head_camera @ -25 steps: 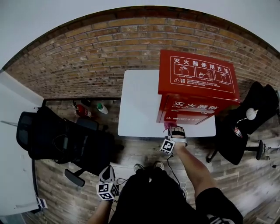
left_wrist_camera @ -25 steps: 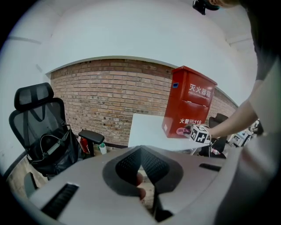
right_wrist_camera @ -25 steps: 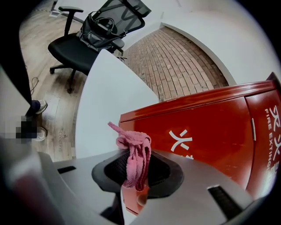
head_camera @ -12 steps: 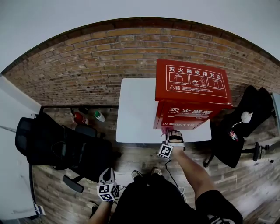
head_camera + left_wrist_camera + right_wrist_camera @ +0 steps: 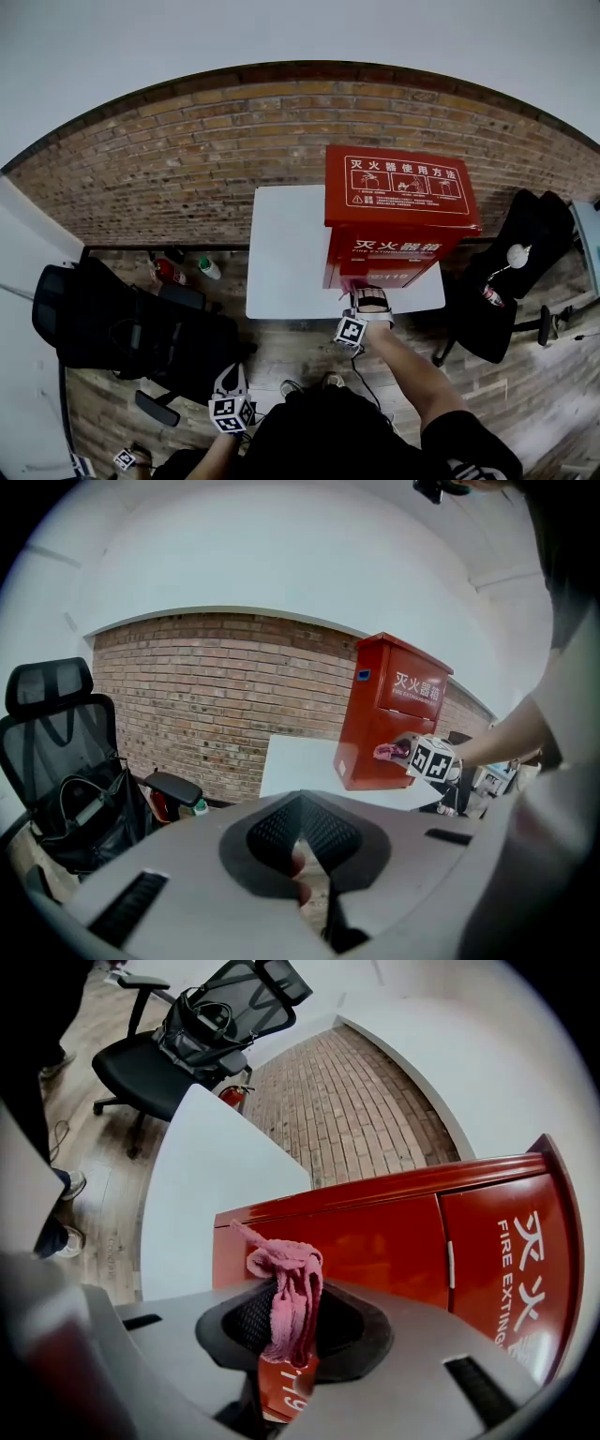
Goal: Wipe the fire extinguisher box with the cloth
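One cloth (image 5: 284, 1290) sits clamped in the right tool (image 5: 287, 1327) against the box (image 5: 394, 1241).

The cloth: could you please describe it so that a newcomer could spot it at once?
On the white table by the brick wall stands a red box. At its lower front, the right gripper pinches the cloth. It is the only pink, bunched, soft thing there.

fire extinguisher box (image 5: 398, 214) | lid (image 5: 403, 186): 灭火器使用方法 | front (image 5: 506, 1251): FIRE EXTING…, 119
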`<state>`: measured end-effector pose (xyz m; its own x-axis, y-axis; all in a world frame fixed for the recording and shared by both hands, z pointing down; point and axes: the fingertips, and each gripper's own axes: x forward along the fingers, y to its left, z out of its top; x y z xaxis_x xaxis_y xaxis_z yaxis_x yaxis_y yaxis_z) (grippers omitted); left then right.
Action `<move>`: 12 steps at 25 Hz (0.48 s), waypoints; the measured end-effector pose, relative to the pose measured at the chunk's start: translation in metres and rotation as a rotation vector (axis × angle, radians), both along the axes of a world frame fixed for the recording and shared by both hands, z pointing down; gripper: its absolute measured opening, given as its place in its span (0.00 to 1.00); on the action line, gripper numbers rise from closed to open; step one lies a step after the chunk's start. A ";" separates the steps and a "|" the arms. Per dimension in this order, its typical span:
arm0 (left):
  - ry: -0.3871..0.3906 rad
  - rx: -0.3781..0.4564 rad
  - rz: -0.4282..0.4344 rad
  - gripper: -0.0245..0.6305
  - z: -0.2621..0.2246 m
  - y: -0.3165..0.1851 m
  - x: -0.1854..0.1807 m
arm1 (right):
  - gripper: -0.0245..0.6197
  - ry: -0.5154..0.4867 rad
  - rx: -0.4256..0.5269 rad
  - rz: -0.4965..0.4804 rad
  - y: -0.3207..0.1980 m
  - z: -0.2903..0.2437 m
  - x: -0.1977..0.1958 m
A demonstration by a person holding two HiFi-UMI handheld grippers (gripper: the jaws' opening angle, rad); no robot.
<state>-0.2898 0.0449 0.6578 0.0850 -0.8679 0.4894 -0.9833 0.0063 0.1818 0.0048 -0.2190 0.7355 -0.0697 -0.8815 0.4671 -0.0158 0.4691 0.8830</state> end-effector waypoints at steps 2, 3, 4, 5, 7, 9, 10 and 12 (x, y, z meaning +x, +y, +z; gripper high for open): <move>0.001 0.006 0.014 0.07 0.002 -0.001 0.001 | 0.19 0.003 0.005 0.005 0.000 -0.006 0.001; 0.001 0.008 0.020 0.07 0.003 -0.002 0.001 | 0.19 0.003 0.014 0.007 0.000 -0.010 0.001; 0.000 0.011 0.025 0.07 0.002 -0.002 0.000 | 0.19 0.003 0.024 0.008 -0.001 -0.014 0.001; 0.000 0.016 0.029 0.07 0.001 -0.003 0.000 | 0.19 0.004 0.032 0.008 -0.001 -0.018 0.001; 0.001 0.024 0.033 0.07 -0.001 -0.005 0.000 | 0.19 0.006 0.039 0.008 0.000 -0.025 0.001; 0.007 0.028 0.033 0.07 -0.002 -0.007 0.000 | 0.19 0.009 0.059 0.008 -0.001 -0.035 0.003; 0.011 0.028 0.031 0.07 -0.003 -0.007 0.000 | 0.19 0.007 0.071 0.008 -0.002 -0.041 0.003; 0.014 0.030 0.030 0.07 -0.003 -0.009 -0.001 | 0.19 0.004 0.081 0.006 -0.002 -0.048 0.002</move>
